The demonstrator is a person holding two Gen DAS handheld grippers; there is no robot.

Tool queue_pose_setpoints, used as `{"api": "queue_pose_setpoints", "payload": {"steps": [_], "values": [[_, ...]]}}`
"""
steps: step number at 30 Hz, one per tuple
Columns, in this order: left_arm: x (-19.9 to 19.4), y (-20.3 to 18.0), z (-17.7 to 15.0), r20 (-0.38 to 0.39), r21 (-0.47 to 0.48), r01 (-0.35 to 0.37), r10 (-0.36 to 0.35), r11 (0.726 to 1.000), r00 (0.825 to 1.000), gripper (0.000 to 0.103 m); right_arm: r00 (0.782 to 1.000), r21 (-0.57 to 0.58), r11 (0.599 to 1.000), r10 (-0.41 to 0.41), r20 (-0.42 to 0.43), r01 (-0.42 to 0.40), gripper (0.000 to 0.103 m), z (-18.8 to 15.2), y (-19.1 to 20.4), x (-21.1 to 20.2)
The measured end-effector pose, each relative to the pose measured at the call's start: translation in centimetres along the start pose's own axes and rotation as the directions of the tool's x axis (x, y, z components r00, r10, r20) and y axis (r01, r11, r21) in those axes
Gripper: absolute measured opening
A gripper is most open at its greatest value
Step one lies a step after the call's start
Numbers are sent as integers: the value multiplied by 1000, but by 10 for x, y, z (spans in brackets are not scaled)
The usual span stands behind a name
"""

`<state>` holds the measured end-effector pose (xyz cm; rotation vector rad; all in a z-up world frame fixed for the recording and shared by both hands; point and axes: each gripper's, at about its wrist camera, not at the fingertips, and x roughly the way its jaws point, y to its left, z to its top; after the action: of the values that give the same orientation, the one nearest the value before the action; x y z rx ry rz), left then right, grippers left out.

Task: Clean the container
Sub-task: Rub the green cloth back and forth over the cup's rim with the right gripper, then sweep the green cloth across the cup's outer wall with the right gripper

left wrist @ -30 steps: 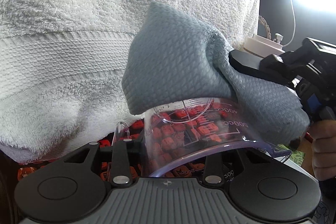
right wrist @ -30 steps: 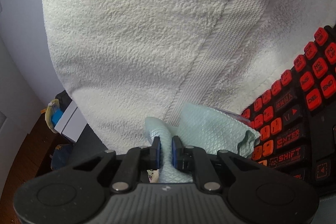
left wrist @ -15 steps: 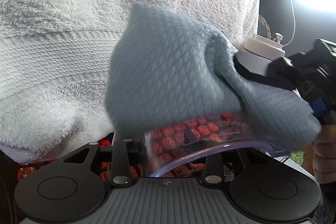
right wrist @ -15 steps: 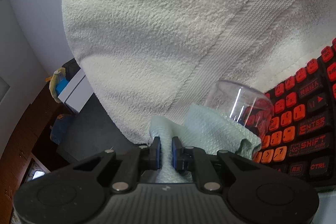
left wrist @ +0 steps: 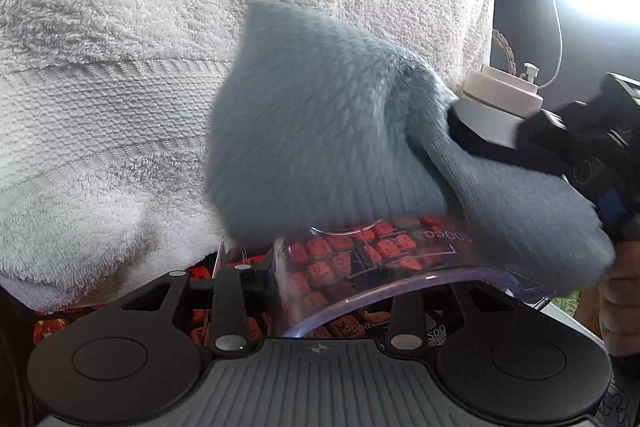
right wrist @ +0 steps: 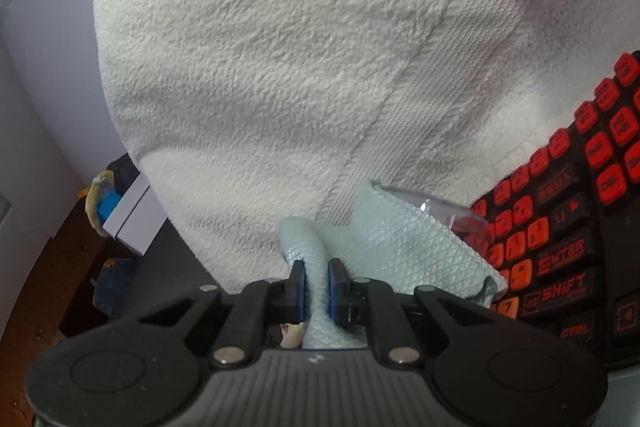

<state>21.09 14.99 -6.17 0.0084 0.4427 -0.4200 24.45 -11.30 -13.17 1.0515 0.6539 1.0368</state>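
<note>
A: Left wrist view: the clear cup [left wrist: 384, 267] sits between the left gripper [left wrist: 316, 291]'s jaws, which are clenched on it, just above the keyboard [left wrist: 52, 327]. The red keys show straight through its wall, along with printed measuring marks.

B: And the cloth [left wrist: 320, 131]?

A: It is draped over the cup's far end and blurred, so I judge it is mid-wipe. In the right wrist view the right gripper [right wrist: 317, 287] has its blue-padded jaws pinched tight on a bunched fold of the cloth [right wrist: 400, 251], with the cup's rim [right wrist: 440, 207] poking out just beside it.

B: What could go wrong?

A: The cup is smooth, hard, curved plastic, so I would expect a sideways push from the wipe to twist it or let it slip out of the jaws. It would fall onto the keyboard. Any damp in the cloth would land there too, though I cannot tell whether it is wet.

B: The cloth itself?

A: Soft, pale blue-green, a fine diamond weave, thin enough to fold. A loose corner could drag on the towel [left wrist: 140, 47] behind the cup, which is thick, white, looped terry with a flat woven band.
</note>
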Motion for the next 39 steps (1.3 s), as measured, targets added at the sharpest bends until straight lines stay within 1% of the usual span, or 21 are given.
{"api": "queue_pose_setpoints", "payload": {"steps": [3, 5, 7, 12, 17, 21, 23, 27, 30, 32, 36, 39], "values": [[2, -1, 1, 0, 1, -1, 1, 1000, 1000, 36, 998, -30, 999, 29, -64, -31, 9, -10, 6, 10], [0, 0, 1, -1, 5, -3, 3, 1000, 1000, 36, 997, -65, 998, 21, -76, -26, 9, -12, 11, 11], [0, -1, 0, -1, 4, -3, 3, 1000, 1000, 36, 997, -68, 997, 16, -78, -21, 9, -9, 11, 9], [0, -3, 0, -1, 4, -3, 3, 1000, 1000, 36, 1000, -27, 1000, -9, 4, 9, 9, 2, 3, -2], [-1, -1, -1, 0, 4, -3, 3, 1000, 1000, 36, 995, 49, 998, -35, 93, 30, 9, 13, -10, -15], [1, -1, 1, 0, 3, -1, 1, 1000, 1000, 36, 994, 75, 997, -34, 103, 26, 9, 15, -14, -16], [3, -1, 3, -1, 3, -1, 1, 1000, 1000, 36, 995, 63, 998, -30, 91, 25, 10, 12, -11, -14], [3, -1, 4, 0, 2, -1, 1, 1000, 1000, 36, 1000, 39, 999, -2, 25, 1, 10, 2, -4, -3], [4, -1, 4, 0, 2, -1, 1, 1000, 1000, 36, 999, -13, 1000, 7, -35, -8, 10, -5, 6, 5], [4, -1, 4, 0, 2, -1, 1, 1000, 1000, 36, 998, -47, 999, 8, -56, -10, 10, -8, 11, 7], [6, -2, 5, 0, 1, 0, 0, 1000, 1000, 36, 998, -53, 999, 1, -56, -4, 9, -5, 11, 5], [5, -1, 5, 0, 1, 1, -1, 1000, 1000, 36, 1000, -57, 998, -13, -27, 12, 9, -1, 9, -1]]}}
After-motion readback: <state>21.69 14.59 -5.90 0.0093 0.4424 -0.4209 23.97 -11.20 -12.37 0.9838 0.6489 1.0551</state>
